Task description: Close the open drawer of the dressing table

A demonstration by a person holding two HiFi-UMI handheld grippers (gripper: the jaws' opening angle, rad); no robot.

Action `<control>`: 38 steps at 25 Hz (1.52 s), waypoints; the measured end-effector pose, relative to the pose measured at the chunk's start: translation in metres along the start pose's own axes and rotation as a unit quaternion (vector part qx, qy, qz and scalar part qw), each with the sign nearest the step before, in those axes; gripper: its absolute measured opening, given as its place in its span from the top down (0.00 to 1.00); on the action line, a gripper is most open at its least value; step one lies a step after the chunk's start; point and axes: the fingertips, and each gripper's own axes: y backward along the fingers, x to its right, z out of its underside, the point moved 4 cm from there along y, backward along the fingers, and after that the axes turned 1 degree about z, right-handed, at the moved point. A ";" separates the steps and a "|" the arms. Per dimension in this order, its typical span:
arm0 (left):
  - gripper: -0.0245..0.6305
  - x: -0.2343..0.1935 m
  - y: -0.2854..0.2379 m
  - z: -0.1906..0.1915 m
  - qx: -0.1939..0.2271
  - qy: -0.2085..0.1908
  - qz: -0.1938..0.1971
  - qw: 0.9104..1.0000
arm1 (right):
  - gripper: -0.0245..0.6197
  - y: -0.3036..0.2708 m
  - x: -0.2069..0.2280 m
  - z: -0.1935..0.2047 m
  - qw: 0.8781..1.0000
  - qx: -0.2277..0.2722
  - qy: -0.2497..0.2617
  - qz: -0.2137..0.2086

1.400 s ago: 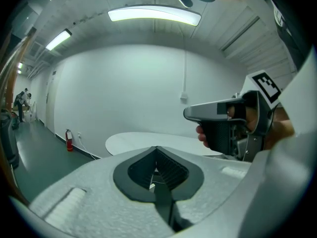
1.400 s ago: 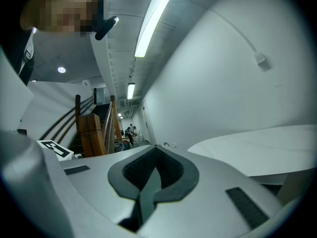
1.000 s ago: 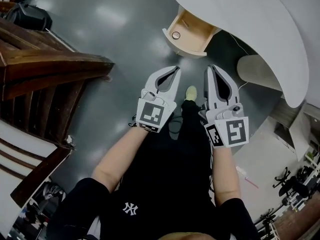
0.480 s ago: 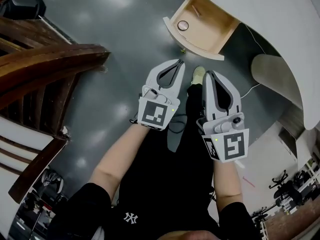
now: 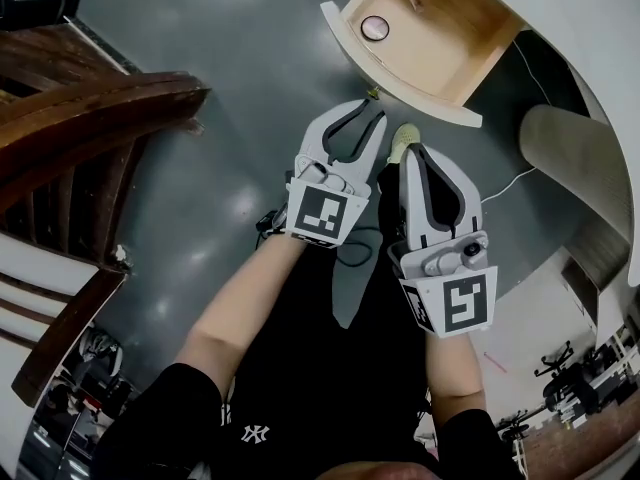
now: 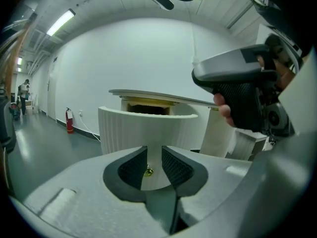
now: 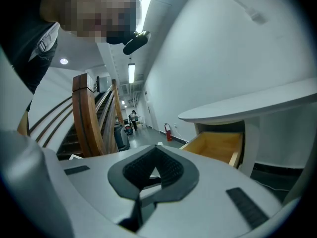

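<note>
The dressing table's drawer (image 5: 440, 43) stands pulled out under the white tabletop (image 5: 590, 48), showing its pale wood inside and a small round thing (image 5: 375, 28) near its front. Its curved white ribbed front (image 6: 148, 128) fills the left gripper view, with a small gold knob (image 6: 148, 171) seen through the jaw gap. My left gripper (image 5: 368, 120) hangs just short of the front; its jaws are opening with nothing between them. My right gripper (image 5: 412, 154) is beside it, shut and empty, and its view shows the drawer (image 7: 218, 145) off to the right.
A dark wooden stair rail (image 5: 90, 138) rises at the left. The table's white ribbed leg (image 5: 570, 158) and a thin cable (image 5: 510, 183) are at the right. The person's shoe (image 5: 403, 140) is on the grey floor below the drawer. A fire extinguisher (image 6: 69, 120) stands by the far wall.
Both grippers have sunk and drawn closer to the drawer front. The left jaws, shut before, have parted. The right jaws stay shut.
</note>
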 end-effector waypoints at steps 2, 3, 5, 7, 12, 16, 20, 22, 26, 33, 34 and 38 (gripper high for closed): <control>0.82 -0.003 -0.007 0.010 -0.001 -0.003 -0.006 1.000 | 0.94 -0.002 0.004 0.008 1.000 -0.001 -0.001 0.002; 0.81 -0.005 -0.010 0.014 -0.002 -0.004 -0.009 1.000 | 0.94 -0.002 0.006 0.012 1.000 -0.002 -0.001 0.003; 0.79 -0.008 -0.016 0.022 -0.006 -0.007 -0.013 1.000 | 0.94 -0.004 0.008 0.017 1.000 -0.003 -0.001 0.004; 0.78 -0.010 -0.022 0.030 -0.011 -0.009 -0.013 1.000 | 0.94 -0.005 0.010 0.021 1.000 -0.005 0.000 0.005; 0.78 -0.014 -0.033 0.045 -0.024 -0.008 -0.011 1.000 | 0.94 -0.007 0.014 0.029 1.000 -0.009 -0.001 0.006; 0.78 -0.014 -0.038 0.047 -0.027 -0.009 -0.010 1.000 | 0.94 -0.007 0.016 0.030 1.000 -0.011 -0.002 0.009; 0.78 -0.012 -0.036 0.046 -0.028 -0.008 -0.016 0.999 | 0.94 -0.003 0.018 0.030 1.000 -0.015 -0.006 0.015; 0.78 -0.012 -0.036 0.045 -0.029 -0.006 -0.017 0.999 | 0.94 -0.003 0.021 0.030 1.000 -0.017 -0.007 0.019; 0.78 -0.013 -0.041 0.042 -0.031 -0.002 -0.018 0.999 | 0.94 -0.004 0.027 0.028 0.999 -0.018 -0.009 0.025; 0.78 -0.016 -0.060 0.035 -0.033 -0.002 -0.012 0.999 | 0.94 -0.003 0.045 0.024 0.999 -0.016 -0.014 0.049; 0.78 -0.017 -0.064 0.033 -0.032 -0.003 -0.012 0.999 | 0.94 -0.002 0.049 0.024 0.998 -0.015 -0.015 0.053; 0.78 -0.018 -0.084 0.026 -0.026 -0.006 -0.009 1.000 | 0.94 -0.002 0.068 0.024 0.998 -0.013 -0.017 0.067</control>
